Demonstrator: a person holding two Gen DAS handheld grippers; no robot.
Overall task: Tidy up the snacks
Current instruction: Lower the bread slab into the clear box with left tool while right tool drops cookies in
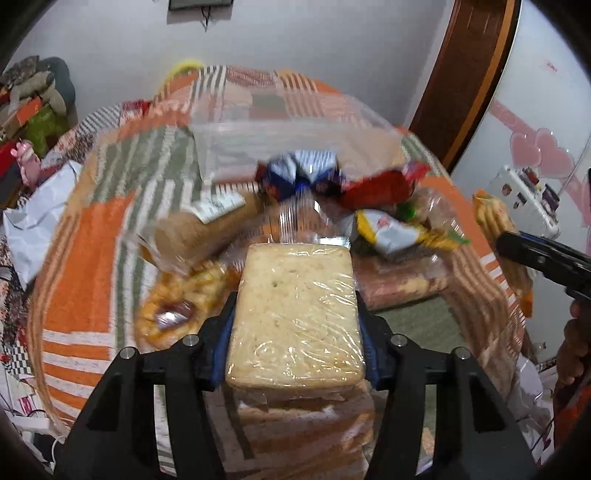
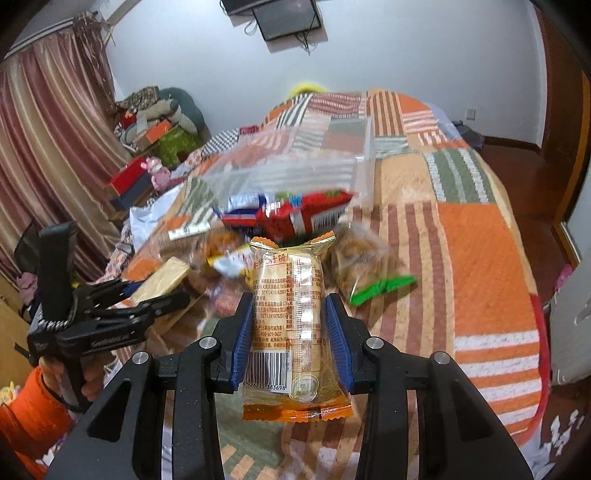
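The left tool [image 1: 295, 332] was closed on a pale cracker block [image 1: 295, 314] wrapped in clear film. The block sat flat between the two blue pads, which pressed on its long sides. It was held up over the bed [image 1: 85, 258], at about 6 o'clock from the snack pile.

The right tool [image 2: 290, 332] was closed on an orange biscuit pack [image 2: 291, 321]. The pack stood up between the blue pads, with its barcode at the bottom left. It was also held over the bed, near the pile.

The pile lay in the middle of the bed. In it were a red snack bag [image 2: 295, 214] and a blue and white snack bag [image 1: 299, 173], side by side. A clear zip bag [image 2: 295, 162] lay at 12 o'clock from them. A clear bag with a green clip [image 2: 365, 269] lay at 3 o'clock from the biscuit pack. A yellow and white packet [image 1: 395, 229] lay just beside the red bag.

The bed had a quilt of orange, green and brown stripes. In the right view, the left tool showed at 9 o'clock with the cracker block in it. A dark screen [image 2: 286, 18] hung on the white wall at 12 o'clock. Striped curtains [image 2: 48, 147] hung at 10 o'clock.
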